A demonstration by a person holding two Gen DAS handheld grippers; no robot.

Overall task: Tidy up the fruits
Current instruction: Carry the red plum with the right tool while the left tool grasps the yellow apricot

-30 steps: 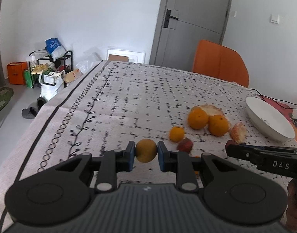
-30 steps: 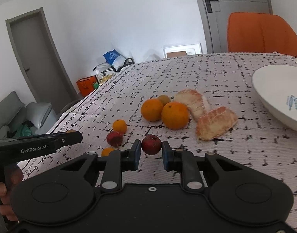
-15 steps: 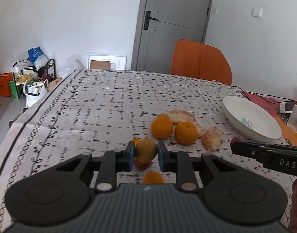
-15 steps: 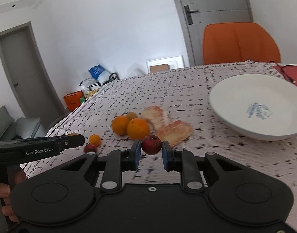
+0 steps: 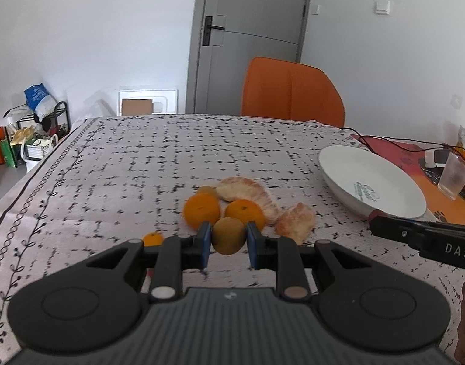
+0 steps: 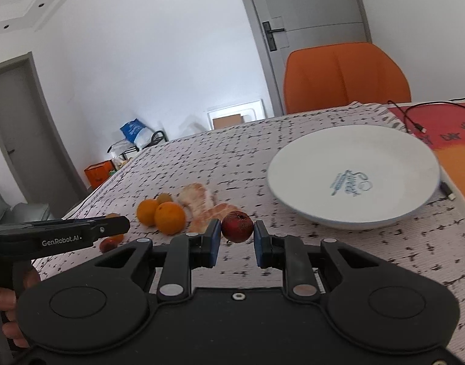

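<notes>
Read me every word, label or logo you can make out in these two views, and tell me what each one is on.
"DAS": on the right gripper body, left wrist view; cut off at the frame edge.
"GenRobot.AI.": on the left gripper body, right wrist view.
Blue-green print in the plate: too blurred to read.
Characters on the red mat: too blurred to read.
Blue bag print: too small to read.
</notes>
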